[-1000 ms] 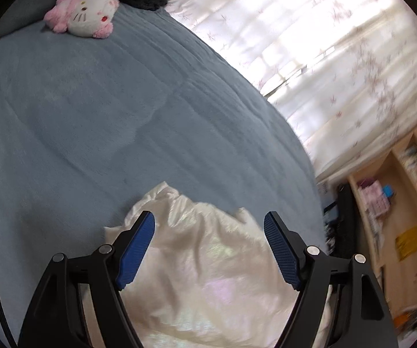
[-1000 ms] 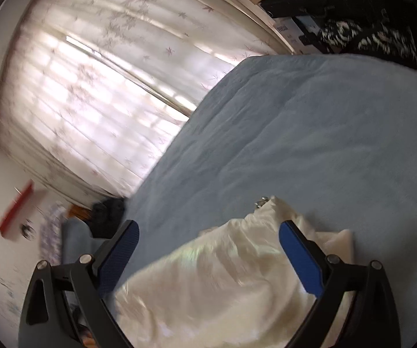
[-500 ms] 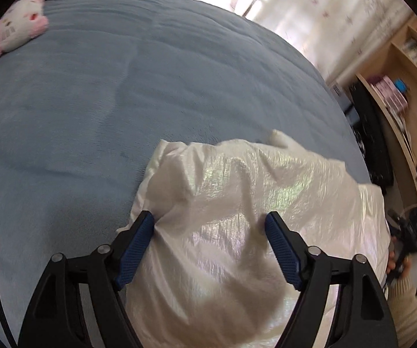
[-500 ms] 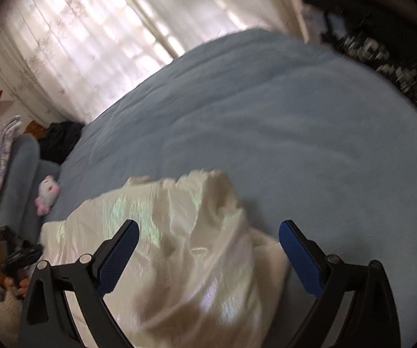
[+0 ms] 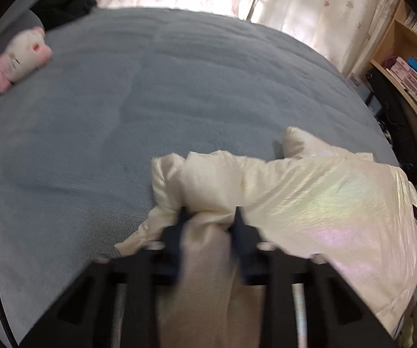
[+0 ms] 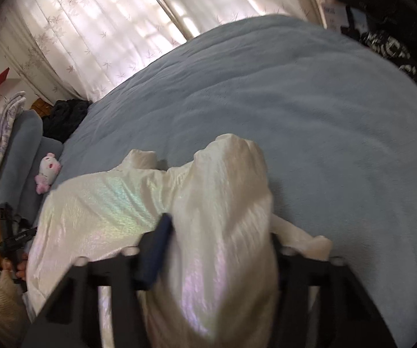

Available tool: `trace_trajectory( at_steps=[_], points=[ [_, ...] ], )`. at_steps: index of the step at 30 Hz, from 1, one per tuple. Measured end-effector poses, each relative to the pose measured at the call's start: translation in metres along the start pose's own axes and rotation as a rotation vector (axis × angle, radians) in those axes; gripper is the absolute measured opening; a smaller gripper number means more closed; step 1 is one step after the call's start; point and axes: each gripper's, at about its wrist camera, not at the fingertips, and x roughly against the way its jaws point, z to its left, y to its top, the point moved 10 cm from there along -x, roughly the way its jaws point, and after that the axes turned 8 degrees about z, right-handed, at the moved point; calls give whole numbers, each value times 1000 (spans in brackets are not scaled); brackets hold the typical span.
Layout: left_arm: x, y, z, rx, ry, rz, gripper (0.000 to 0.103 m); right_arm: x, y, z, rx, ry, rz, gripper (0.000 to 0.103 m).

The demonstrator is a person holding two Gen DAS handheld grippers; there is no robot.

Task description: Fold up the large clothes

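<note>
A shiny cream puffer jacket point(image 5: 324, 203) lies bunched at the near edge of a blue-grey bed. My left gripper point(image 5: 209, 217) is shut on a fold at the jacket's left end, the blue pads pinching the fabric. In the right wrist view the same jacket point(image 6: 106, 203) spreads to the left, and my right gripper point(image 6: 220, 232) is closed around a thick fold at its right end. The left blue pad point(image 6: 157, 246) shows; the right pad is hidden under the fabric.
The blue-grey bedspread point(image 5: 179, 87) stretches away to sheer curtains point(image 6: 106, 29). A pink and white plush toy point(image 5: 16, 61) lies by the pillow at far left. Wooden shelves point(image 5: 405, 66) stand to the right. Dark clothing point(image 6: 66, 116) lies by the headboard.
Both grippers were open over the jacket and have now closed on folds of it. Both views are blurred by motion.
</note>
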Motion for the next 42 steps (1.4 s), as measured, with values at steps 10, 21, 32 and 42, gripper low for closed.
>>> trace_trajectory(
  at_steps=[10,21,32,42],
  points=[
    [79,16,-14,72,193,-220,7,65,15,30,81,-224,-261,16],
    [2,27,3,180,347,-109,9,-15,31,-11,-115,-347,-78,19],
    [-19,19,-4,121,441,-79,13,-35,14,-36,-178,-368,-58,36],
    [5,19,5,121,376,-46,24,-10,16,-41,-207,-397,6,53]
  ],
)
